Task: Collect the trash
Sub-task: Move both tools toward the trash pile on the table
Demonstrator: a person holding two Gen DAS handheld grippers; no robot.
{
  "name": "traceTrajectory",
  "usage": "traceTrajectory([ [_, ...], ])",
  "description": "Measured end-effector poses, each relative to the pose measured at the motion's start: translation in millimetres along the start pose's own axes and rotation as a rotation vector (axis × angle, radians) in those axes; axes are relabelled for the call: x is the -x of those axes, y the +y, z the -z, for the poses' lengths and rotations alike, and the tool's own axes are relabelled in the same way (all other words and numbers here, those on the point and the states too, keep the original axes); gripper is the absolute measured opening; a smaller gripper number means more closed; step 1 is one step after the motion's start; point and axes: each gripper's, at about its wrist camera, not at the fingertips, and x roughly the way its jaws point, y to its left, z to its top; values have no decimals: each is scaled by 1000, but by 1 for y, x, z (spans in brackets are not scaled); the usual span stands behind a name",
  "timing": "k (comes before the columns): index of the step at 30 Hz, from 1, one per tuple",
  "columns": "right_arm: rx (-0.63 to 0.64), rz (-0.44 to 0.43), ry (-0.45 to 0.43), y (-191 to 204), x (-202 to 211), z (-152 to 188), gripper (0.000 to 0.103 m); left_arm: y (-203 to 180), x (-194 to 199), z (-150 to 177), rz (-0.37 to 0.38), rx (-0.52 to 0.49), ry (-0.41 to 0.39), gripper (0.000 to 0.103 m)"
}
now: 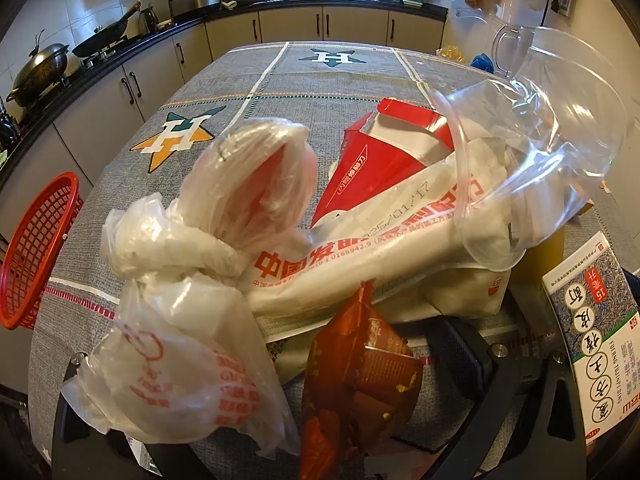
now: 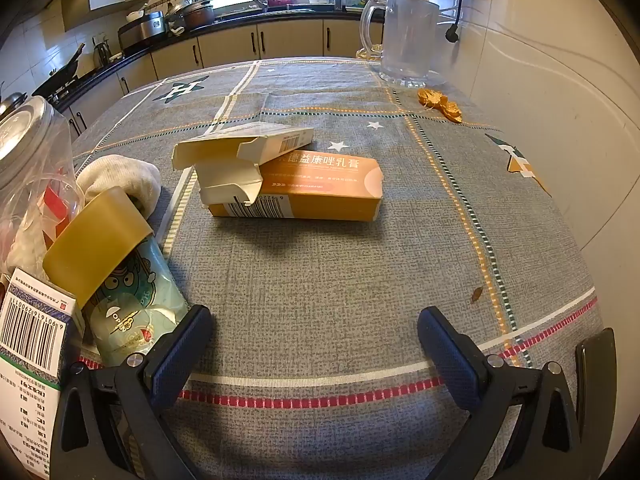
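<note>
In the left wrist view a heap of trash fills the foreground: knotted plastic bags (image 1: 188, 320), a red snack wrapper (image 1: 356, 376), a white printed bag (image 1: 372, 248), a red carton (image 1: 380, 152), a clear plastic container (image 1: 540, 140) and a medicine box (image 1: 596, 320). My left gripper's fingers (image 1: 476, 356) are largely hidden under the heap. In the right wrist view an orange medicine box (image 2: 316, 188) with an open white box (image 2: 236, 152) on it lies on the table ahead. My right gripper (image 2: 316, 344) is open and empty, short of them.
A red mesh basket (image 1: 36, 252) stands at the table's left edge. A clear pitcher (image 2: 404, 40) and orange peel scraps (image 2: 440, 104) are at the far right by the wall. A teal cup with yellow lid (image 2: 116, 272) and a white cloth (image 2: 124, 178) lie left.
</note>
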Motion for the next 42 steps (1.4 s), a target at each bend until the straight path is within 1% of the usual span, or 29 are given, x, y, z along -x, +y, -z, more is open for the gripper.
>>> traceTrajectory([
  [5, 1, -4, 6, 1, 0, 0, 103, 0, 1, 2, -9, -2, 9, 103],
  [9, 35, -37, 46, -6, 5, 4, 103, 1, 10, 11, -9, -16, 12, 103],
  [12, 47, -16, 43, -17, 22, 23, 103, 0, 28, 25, -15, -39, -20, 103],
  [15, 48, 2, 37, -22, 33, 34, 103, 2, 43, 30, -26, -58, -67, 103],
  [17, 34, 5, 16, -28, 47, 42, 103, 3, 56, 36, -27, -65, -98, 103],
  [18, 27, 9, 5, -29, 53, 41, 103, 4, 62, 38, -23, -70, -111, 103],
  [21, 48, 17, -72, -29, 85, 49, 103, 5, 76, 45, -8, -82, -145, 103],
  [24, 86, 38, -152, -17, 114, 56, 103, 5, 93, 53, -10, -89, -181, 103],
  [25, 105, 37, -190, -10, 128, 61, 103, 5, 99, 58, -15, -92, -197, 103],
  [27, 132, 36, -232, 1, 141, 67, 103, 6, 113, 67, -22, -93, -228, 103],
  [28, 143, 32, -268, 9, 152, 72, 103, 8, 120, 71, -26, -90, -244, 103],
  [30, 151, 14, -309, 20, 168, 87, 103, 12, 128, 76, -35, -84, -269, 103],
  [32, 139, -16, -329, 24, 174, 95, 103, 16, 136, 83, -49, -78, -289, 103],
  [34, 132, -48, -331, 29, 176, 106, 103, 21, 140, 88, -56, -65, -298, 103],
  [37, 125, -93, -307, 34, 172, 114, 103, 26, 142, 91, -68, -49, -306, 103],
  [40, 120, -99, -292, 33, 168, 115, 103, 31, 140, 92, -79, -36, -301, 103],
  [42, 103, -120, -274, 32, 165, 113, 103, 32, 137, 92, -85, -31, -297, 103],
])
